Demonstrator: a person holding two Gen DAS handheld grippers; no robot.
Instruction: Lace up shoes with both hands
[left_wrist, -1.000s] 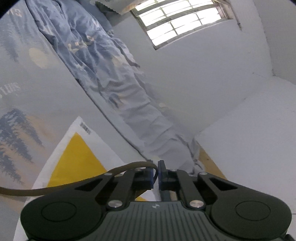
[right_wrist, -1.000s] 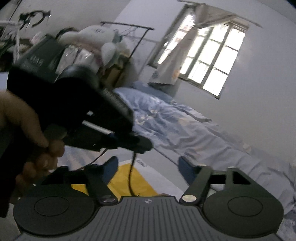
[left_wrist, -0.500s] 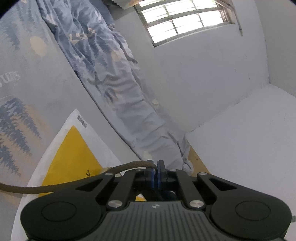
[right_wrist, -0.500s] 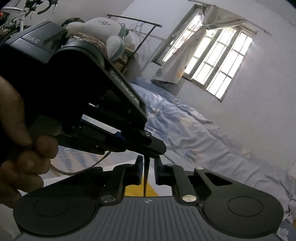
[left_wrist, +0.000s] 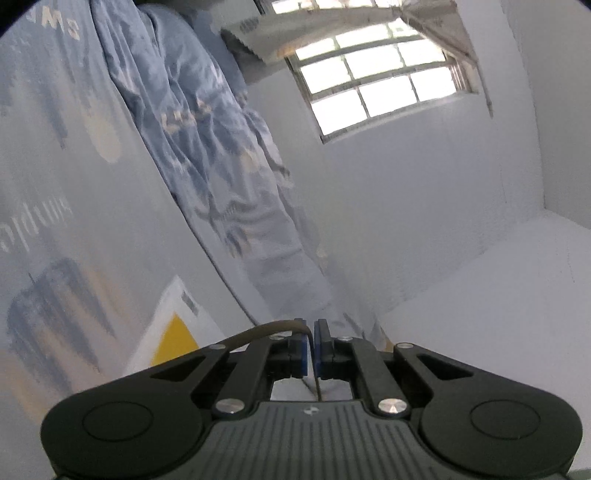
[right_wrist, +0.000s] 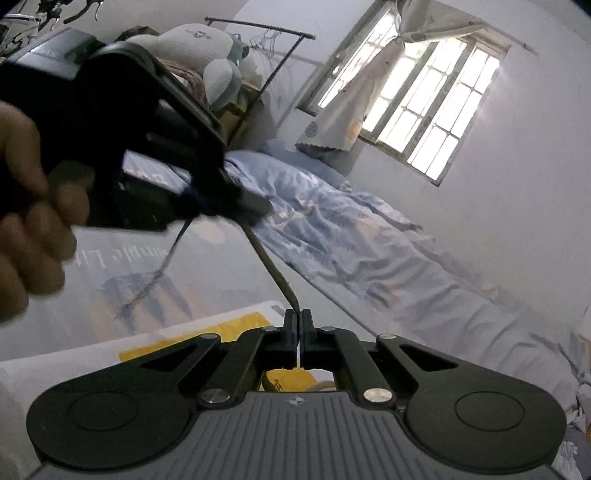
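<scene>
Bed: fills the middle of both views; a flat pale sheet printed with trees and lettering, with a rumpled blue quilt heaped along the wall side.
Window: barred and bright, set in the white wall beyond the bed, a pale curtain bunched at its left edge.
Clothes rail: thin dark frame at the head of the bed, with a plush toy piled below it.
Yellow-and-white bag: lies flat on the sheet just ahead of the right gripper; its corner also shows in the left wrist view.
Left gripper: jaws almost together, only a thin slit between the blue pads, pinching the shoelace; in the right wrist view its blurred dark body is at upper left with the person's hand wrapped around the handle.
Right gripper: jaws pressed together on the other part of the shoelace, which enters at the tips.
Shoelace: brown cord, runs taut and slanting from the left gripper's tips down to the right gripper's tips; in the left wrist view it curves away to the left from the pads. A loose frayed end hangs below the left gripper.
Shoe: out of both views.
</scene>
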